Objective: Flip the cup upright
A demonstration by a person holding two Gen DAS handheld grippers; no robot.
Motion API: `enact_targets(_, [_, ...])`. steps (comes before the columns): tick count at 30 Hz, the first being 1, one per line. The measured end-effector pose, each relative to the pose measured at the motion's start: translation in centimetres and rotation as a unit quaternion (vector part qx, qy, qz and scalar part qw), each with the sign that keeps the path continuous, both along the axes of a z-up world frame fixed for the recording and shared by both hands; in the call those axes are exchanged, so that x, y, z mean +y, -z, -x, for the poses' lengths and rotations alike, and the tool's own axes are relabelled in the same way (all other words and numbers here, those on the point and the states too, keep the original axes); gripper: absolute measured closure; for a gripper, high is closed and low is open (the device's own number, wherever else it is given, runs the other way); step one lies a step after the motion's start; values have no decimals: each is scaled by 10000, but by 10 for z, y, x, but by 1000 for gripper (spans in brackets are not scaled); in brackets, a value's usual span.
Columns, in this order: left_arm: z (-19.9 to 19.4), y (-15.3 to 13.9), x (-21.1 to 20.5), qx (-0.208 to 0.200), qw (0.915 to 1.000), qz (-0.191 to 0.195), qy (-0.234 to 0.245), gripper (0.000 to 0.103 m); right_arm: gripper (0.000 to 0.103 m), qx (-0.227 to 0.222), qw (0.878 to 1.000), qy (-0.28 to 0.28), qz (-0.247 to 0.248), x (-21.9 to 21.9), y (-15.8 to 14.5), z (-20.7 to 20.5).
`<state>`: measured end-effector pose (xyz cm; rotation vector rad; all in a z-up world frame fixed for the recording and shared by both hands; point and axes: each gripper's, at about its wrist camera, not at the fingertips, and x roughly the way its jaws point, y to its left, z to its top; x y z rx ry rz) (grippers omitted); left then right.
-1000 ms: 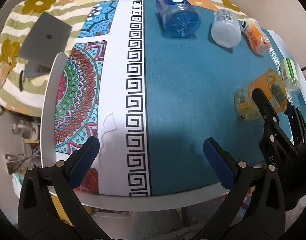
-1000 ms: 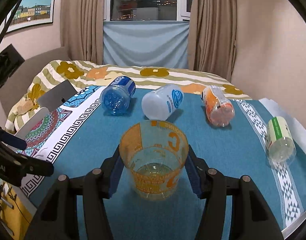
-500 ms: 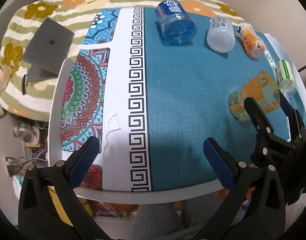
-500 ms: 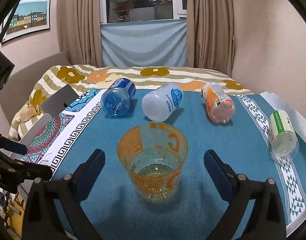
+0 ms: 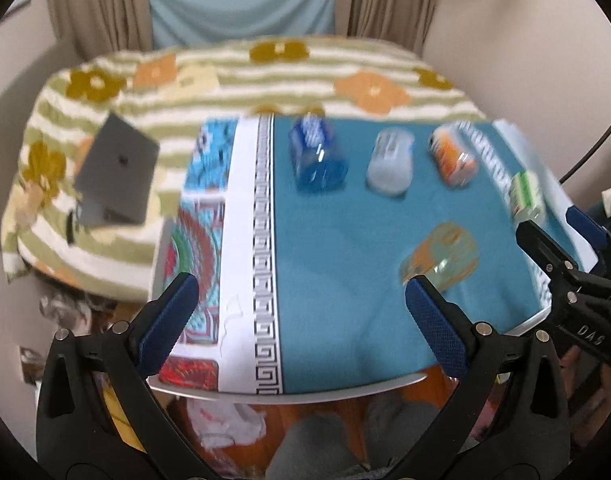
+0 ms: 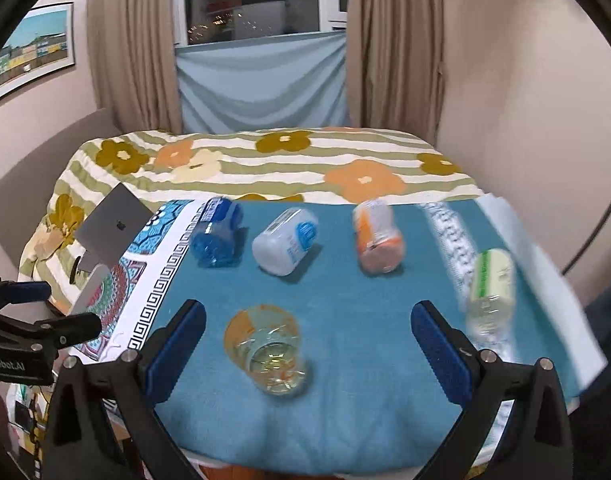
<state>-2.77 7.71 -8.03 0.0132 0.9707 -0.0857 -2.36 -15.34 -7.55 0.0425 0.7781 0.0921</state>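
A clear orange-printed plastic cup (image 6: 265, 348) stands upright on the teal cloth near the table's front edge. It also shows, blurred, in the left wrist view (image 5: 441, 256). My right gripper (image 6: 305, 348) is open and empty, pulled back toward the front edge with the cup between and beyond its blue pads (image 6: 173, 344). My left gripper (image 5: 301, 328) is open and empty, off the front left of the table. The right gripper shows at the right edge of the left wrist view (image 5: 565, 256).
Several bottles lie on their sides at the back of the cloth: a blue one (image 6: 217, 232), a white one (image 6: 285, 240), an orange one (image 6: 377, 240) and a green-labelled one (image 6: 489, 284). A grey laptop (image 6: 113, 228) lies on the striped flowered bedding (image 6: 305, 164) behind.
My right gripper opened, let go of the upright cup and drew back from it. Both grippers have pulled back and lifted, so the table looks farther away.
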Motion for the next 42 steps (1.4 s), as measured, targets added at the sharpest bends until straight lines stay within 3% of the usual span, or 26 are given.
enact_targets(6, [14,-43,-26,-535,9986,23,-50,0,0,262,9994,164,120,-29,-47,7])
enact_targets(14, [35,-74,-53,-1089,9937,-111,-232,0,0,276,9992,218,205,-55,-75,18])
enact_targets(23, [41,-77,-52,-1290,9903,-167,-494,0,0,178,9990,375,194,-68,-78,24])
enact_targets(42, [38,-83,-55,-1490,9879,-257,-356,0,0,61,9987,486,163,-71,-80,21])
